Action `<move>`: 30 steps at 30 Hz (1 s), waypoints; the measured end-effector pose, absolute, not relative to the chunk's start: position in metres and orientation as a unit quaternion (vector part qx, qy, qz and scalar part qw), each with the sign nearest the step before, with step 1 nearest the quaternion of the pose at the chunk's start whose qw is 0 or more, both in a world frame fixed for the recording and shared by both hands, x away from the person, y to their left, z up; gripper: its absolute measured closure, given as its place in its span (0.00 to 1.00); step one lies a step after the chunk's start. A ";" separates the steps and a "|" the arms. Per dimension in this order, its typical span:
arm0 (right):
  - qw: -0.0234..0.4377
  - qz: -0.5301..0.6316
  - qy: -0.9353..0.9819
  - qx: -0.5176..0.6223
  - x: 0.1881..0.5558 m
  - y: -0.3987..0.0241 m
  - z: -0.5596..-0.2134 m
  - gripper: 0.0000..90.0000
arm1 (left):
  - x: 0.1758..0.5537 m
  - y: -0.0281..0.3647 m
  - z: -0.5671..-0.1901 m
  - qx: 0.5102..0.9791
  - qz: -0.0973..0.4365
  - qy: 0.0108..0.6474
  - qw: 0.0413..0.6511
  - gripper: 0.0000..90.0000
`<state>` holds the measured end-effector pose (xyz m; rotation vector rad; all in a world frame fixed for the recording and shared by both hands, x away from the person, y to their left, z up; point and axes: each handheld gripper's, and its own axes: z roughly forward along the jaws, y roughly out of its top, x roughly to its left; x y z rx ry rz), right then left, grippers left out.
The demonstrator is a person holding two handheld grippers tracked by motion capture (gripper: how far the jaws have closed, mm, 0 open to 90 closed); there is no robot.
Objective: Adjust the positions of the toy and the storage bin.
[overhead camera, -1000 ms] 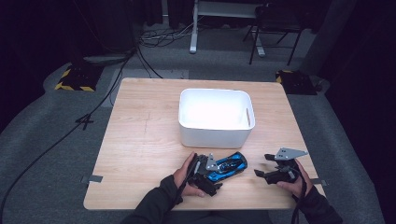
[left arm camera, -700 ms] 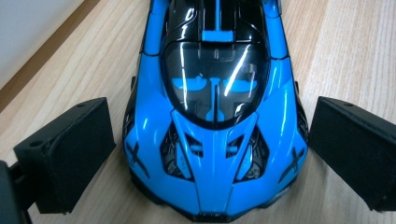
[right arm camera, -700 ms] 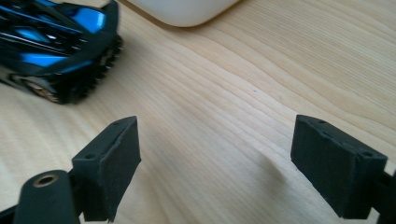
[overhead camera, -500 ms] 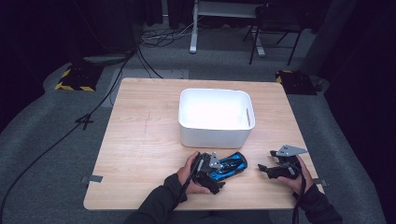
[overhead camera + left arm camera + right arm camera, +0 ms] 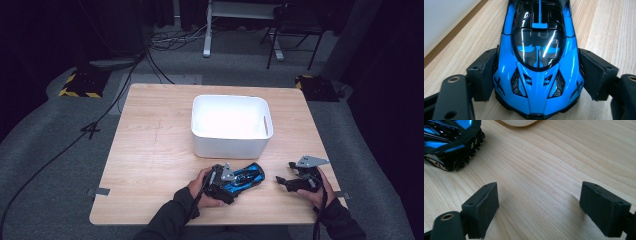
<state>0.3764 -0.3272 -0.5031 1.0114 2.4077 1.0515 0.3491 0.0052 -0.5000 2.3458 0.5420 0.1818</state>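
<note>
A blue car (image 5: 243,178) is pinched at its sides by the left gripper (image 5: 231,181) on the tabletop (image 5: 150,165).

The car is seen lying near the front edge of the tabletop, just in front of the white bin (image 5: 231,125), with its black roof and blue stripe facing up. In the left gripper view, the 2 fingers (image 5: 484,72) have just been closed and are pressed against both flanks of the car (image 5: 539,62), which is held between them. The right gripper (image 5: 285,183) is held well apart to the right of the car, low over the wood; its fingers (image 5: 482,206) are spread wide with nothing between them, and the car's tail (image 5: 451,142) is seen beyond them at the upper left.
</note>
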 end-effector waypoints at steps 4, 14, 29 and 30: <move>0.162 0.369 0.843 0.357 0.376 -0.327 -0.503 0.17 | 0.350 0.006 -0.499 0.909 0.074 0.204 0.355 0.26; 0.160 0.370 0.843 0.356 0.376 -0.327 -0.503 0.17 | 0.350 0.008 -0.499 0.911 0.070 0.196 0.356 0.27; 0.160 0.371 0.843 0.355 0.377 -0.327 -0.503 0.17 | 0.349 0.014 -0.494 0.900 0.087 0.193 0.380 0.27; 0.160 0.371 0.843 0.355 0.377 -0.327 -0.503 0.17 | 0.349 0.013 -0.493 0.899 0.092 0.193 0.382 0.27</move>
